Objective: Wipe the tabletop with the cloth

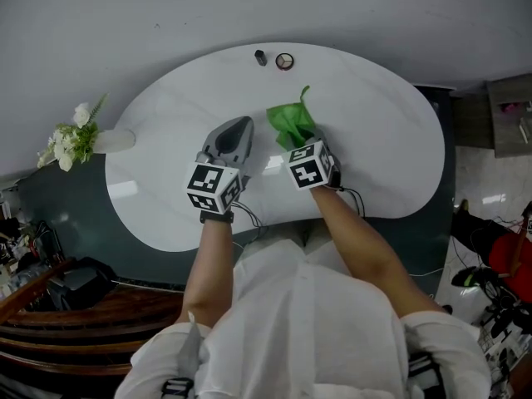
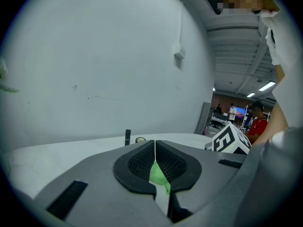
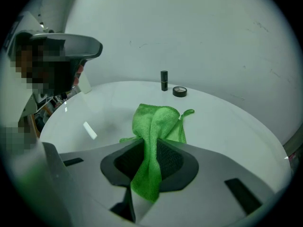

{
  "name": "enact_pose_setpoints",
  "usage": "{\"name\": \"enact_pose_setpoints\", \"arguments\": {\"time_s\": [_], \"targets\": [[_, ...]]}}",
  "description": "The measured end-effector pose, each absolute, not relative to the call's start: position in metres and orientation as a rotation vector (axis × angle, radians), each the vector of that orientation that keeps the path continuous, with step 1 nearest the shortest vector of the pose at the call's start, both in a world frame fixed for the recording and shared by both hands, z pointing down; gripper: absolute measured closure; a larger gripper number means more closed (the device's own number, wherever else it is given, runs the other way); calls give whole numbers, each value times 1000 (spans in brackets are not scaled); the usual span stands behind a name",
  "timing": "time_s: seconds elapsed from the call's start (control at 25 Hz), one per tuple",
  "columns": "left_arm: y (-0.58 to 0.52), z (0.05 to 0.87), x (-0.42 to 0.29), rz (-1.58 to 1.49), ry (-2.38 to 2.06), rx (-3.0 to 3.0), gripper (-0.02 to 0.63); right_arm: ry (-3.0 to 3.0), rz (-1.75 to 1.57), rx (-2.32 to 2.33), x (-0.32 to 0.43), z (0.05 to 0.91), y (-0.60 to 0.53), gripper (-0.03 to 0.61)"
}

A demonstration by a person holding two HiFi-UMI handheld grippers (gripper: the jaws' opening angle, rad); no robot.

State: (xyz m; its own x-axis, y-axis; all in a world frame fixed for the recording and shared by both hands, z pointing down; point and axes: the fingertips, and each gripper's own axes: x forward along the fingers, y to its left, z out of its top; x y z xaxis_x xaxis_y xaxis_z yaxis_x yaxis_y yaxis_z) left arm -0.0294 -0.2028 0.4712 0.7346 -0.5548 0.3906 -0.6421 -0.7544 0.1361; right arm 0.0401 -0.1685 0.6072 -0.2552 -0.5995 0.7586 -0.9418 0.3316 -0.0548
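Both closed: right gripper (image 3: 150, 145) pinched the cloth (image 3: 158, 119), left gripper (image 2: 155, 148) just a green sliver; we needed it flattened onto the tabletop (image 1: 374, 140).

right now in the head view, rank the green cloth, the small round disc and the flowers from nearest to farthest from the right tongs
1. Cloth: pinched in the right tongs, just ahead of them.
2. Round disc: straight ahead, at the table's far edge.
3. Flowers: far off to the left, by the table's left end.
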Motion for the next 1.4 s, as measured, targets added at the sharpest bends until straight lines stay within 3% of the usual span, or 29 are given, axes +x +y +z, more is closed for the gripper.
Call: {"name": "enact_pose_setpoints", "arguments": {"time_s": [0.4,1.4], "targets": [[-187,480,10,507,-825,2709,595,-1991,635,1283,59,611,-131,505],[-151,487,101,569,-632,2769,595,-1537,769,1735,343,625,4,505]]}}
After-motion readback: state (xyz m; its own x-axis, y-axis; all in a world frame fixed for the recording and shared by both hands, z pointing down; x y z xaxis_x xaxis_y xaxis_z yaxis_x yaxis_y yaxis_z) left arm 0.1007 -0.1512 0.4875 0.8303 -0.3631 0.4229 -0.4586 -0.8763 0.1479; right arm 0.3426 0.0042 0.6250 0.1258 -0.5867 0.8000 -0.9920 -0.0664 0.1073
